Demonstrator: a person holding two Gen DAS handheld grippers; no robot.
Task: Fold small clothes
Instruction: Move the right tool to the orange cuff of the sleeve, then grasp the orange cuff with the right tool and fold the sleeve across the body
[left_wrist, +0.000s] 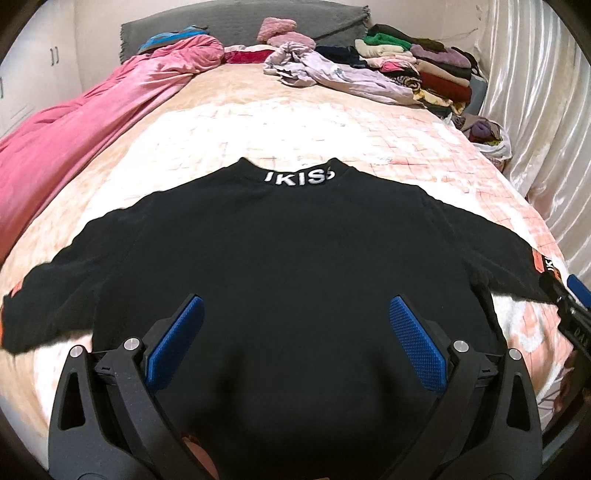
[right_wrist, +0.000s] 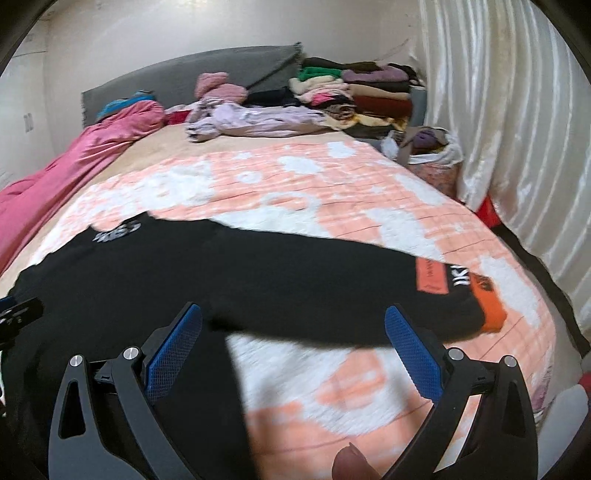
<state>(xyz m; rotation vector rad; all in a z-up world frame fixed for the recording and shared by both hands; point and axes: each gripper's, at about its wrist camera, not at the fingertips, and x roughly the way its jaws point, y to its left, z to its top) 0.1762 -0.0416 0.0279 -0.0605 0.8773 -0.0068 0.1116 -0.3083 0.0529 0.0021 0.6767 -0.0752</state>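
A black long-sleeved top (left_wrist: 288, 251) lies spread flat on the bed, its collar with white letters (left_wrist: 299, 176) pointing away, both sleeves stretched out sideways. My left gripper (left_wrist: 295, 328) is open and empty above the lower middle of the top. My right gripper (right_wrist: 293, 332) is open and empty over the top's right side, just below the right sleeve (right_wrist: 332, 280). That sleeve ends in an orange cuff (right_wrist: 493, 306) with an orange patch. The right gripper also shows at the right edge of the left wrist view (left_wrist: 576, 299).
The bed has a pink and white checked blanket (right_wrist: 332, 184). A pink duvet (left_wrist: 74, 122) lies along the left side. Loose lilac clothes (left_wrist: 332, 74) and stacks of folded clothes (left_wrist: 424, 70) sit at the far end. A bag of clothes (right_wrist: 432, 151) and a white curtain (right_wrist: 517, 129) stand on the right.
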